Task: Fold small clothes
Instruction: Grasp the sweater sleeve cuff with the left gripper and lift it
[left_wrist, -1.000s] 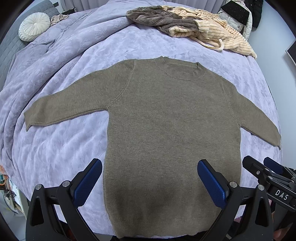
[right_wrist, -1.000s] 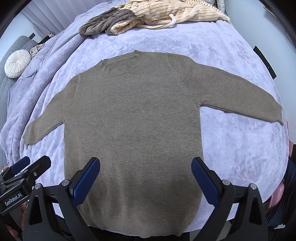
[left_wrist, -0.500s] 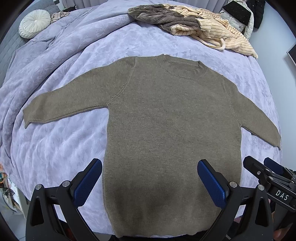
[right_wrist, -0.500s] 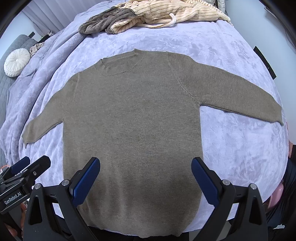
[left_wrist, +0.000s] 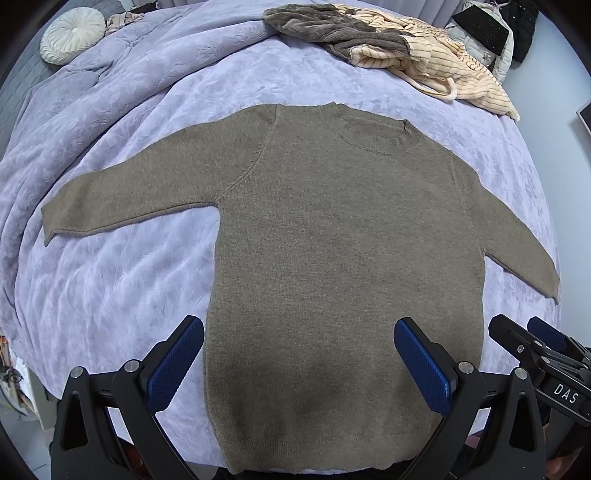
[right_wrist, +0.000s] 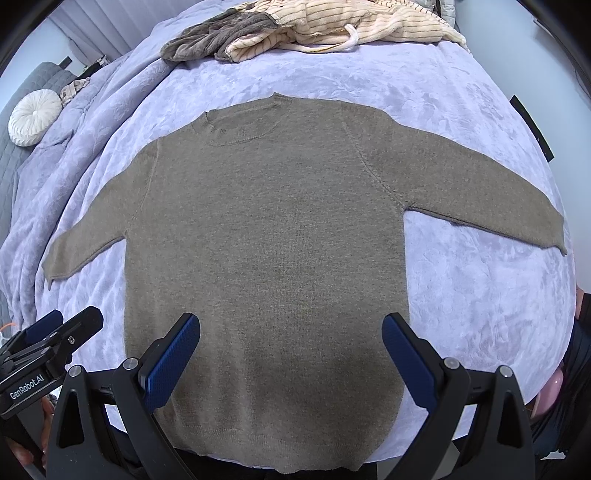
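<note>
- White lettering reading "DAS" marks the black body of the right gripper (left_wrist: 532, 341) where it enters the lower right edge of the left wrist view; "GenRobot.AI" is printed on the left gripper (right_wrist: 64, 328) where it shows at the lower left of the right wrist view.
- The left gripper (left_wrist: 299, 363) is spread wide, its blue-padded fingers (left_wrist: 173, 363) hovering above the lower left part of the sweater and gripping nothing.
- The right gripper (right_wrist: 291, 360) is likewise spread wide, holding nothing, its blue pads (right_wrist: 406, 360) poised over the sweater's lower body, near the hem.
- An olive-brown knit sweater (left_wrist: 343, 258) lies flat and face up on a lavender bedspread (left_wrist: 110, 288), both sleeves stretched out to the sides, the ribbed collar pointing away from the cameras and the hem at the near edge of the bed.
- Beyond the collar, well apart from the sweater, sits a heap of clothes: a grey-brown fleece (left_wrist: 332, 33) beside a cream striped garment (left_wrist: 454, 70).
- A round white cushion (left_wrist: 72, 35) rests at the far left corner of the bed.
</note>
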